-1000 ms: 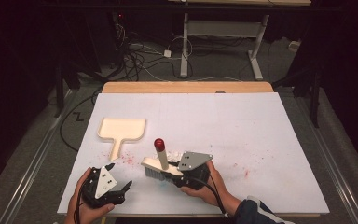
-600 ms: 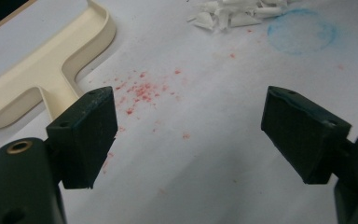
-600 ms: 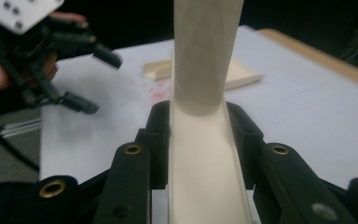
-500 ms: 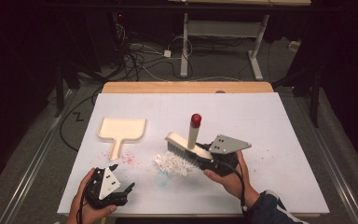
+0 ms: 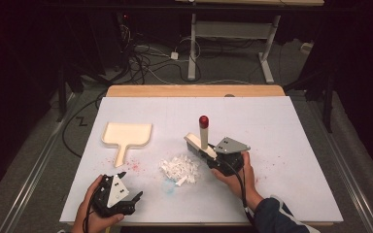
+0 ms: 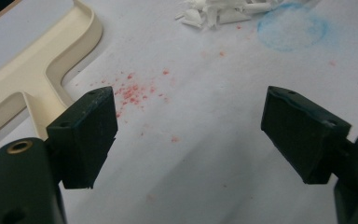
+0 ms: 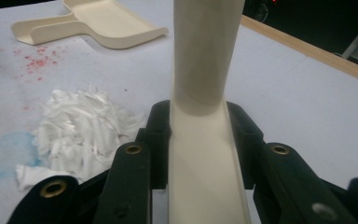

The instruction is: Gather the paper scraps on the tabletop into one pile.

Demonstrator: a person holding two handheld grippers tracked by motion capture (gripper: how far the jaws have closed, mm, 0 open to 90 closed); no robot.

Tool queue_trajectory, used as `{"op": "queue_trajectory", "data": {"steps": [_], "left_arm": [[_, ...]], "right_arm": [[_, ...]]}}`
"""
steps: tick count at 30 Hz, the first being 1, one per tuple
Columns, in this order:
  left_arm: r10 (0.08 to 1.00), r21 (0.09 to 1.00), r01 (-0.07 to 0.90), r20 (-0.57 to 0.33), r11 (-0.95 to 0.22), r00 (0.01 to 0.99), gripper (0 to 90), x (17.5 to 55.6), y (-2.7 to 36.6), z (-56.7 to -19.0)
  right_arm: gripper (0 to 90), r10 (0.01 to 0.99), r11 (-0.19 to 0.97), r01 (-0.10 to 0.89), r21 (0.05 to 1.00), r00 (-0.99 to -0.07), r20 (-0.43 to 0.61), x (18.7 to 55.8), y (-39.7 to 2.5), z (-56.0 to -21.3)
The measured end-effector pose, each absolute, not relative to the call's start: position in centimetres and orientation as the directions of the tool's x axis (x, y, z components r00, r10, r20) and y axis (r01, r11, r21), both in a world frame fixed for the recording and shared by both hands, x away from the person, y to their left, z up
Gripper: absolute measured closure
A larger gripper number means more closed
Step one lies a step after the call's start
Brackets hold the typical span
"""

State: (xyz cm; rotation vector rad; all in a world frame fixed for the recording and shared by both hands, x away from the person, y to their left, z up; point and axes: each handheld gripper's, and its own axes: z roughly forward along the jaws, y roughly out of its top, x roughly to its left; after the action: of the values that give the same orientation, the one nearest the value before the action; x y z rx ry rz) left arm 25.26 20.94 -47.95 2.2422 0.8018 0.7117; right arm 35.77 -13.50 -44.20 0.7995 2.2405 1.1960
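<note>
While clamped in the right gripper (image 5: 212,156), cream plastic hand brush with red-tipped handle (image 5: 203,137) stands bristles-down on the white table sheet (image 5: 272,126), just right of the heap of white paper scraps (image 5: 179,168); left gripper (image 5: 133,199) spread wide, holding nothing, near the front edge; cream plastic dustpan (image 5: 126,135) flat, well left of the brush.

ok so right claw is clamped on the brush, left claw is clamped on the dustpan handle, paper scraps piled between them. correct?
Not quite. The left claw is open and holds nothing: the left gripper view shows its jaws spread wide over the bare table, with the dustpan lying apart. The right claw is clamped on the brush, and the paper scraps lie between them.
</note>
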Motion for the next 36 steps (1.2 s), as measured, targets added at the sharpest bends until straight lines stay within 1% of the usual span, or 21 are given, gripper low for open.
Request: {"op": "queue_trajectory", "data": {"steps": [2, 3, 5, 10, 12, 14, 16, 18, 25, 36], "left_arm": [[0.696, 0.715, 0.348, 0.266, -0.606, 0.666, 17.4, 25.3, 20.9, -48.0], [0.696, 0.714, 0.348, 0.267, -0.607, 0.667, 17.5, 25.3, 20.9, -48.0], [0.694, 0.713, 0.346, 0.271, -0.610, 0.667, 17.4, 25.3, 20.8, -48.0], [0.698, 0.715, 0.347, 0.270, -0.607, 0.664, 17.5, 25.3, 20.9, -47.9], [0.699, 0.717, 0.347, 0.268, -0.605, 0.663, 17.5, 25.3, 20.9, -47.9], [0.698, 0.718, 0.344, 0.270, -0.605, 0.663, 17.5, 25.3, 20.9, -47.8], [0.699, 0.722, 0.344, 0.265, -0.600, 0.664, 17.5, 25.3, 20.9, -47.9], [0.694, 0.718, 0.342, 0.269, -0.607, 0.667, 17.5, 25.3, 20.9, -47.9], [0.693, 0.719, 0.338, 0.273, -0.608, 0.667, 17.5, 25.3, 20.7, -47.8], [0.680, 0.714, 0.324, 0.285, -0.621, 0.675, 17.5, 25.1, 20.5, -47.7]], "right_arm": [[67.7, 0.668, 0.461, 0.259, 0.849, -0.731, -0.140, 35.3, -12.8, -44.2], [67.6, 0.668, 0.452, 0.272, 0.850, -0.734, -0.121, 35.1, -12.3, -44.3], [67.4, 0.665, 0.470, 0.263, 0.843, -0.734, -0.142, 34.6, -11.3, -44.4], [67.7, 0.670, 0.427, 0.279, 0.860, -0.737, -0.093, 34.2, -9.5, -44.0], [67.7, 0.675, 0.415, 0.267, 0.870, -0.731, -0.097, 34.1, -8.8, -44.0], [67.7, 0.685, 0.412, 0.258, 0.874, -0.720, -0.111, 34.1, -8.7, -43.9], [67.7, 0.689, 0.394, 0.268, 0.879, -0.719, -0.090, 34.3, -8.8, -43.6], [67.7, 0.696, 0.405, 0.257, 0.878, -0.709, -0.114, 34.3, -9.1, -43.3], [67.6, 0.692, 0.404, 0.253, 0.879, -0.713, -0.113, 34.5, -11.7, -42.0], [67.6, 0.655, 0.414, 0.235, 0.879, -0.748, -0.108, 33.0, -18.6, -38.9]]}}
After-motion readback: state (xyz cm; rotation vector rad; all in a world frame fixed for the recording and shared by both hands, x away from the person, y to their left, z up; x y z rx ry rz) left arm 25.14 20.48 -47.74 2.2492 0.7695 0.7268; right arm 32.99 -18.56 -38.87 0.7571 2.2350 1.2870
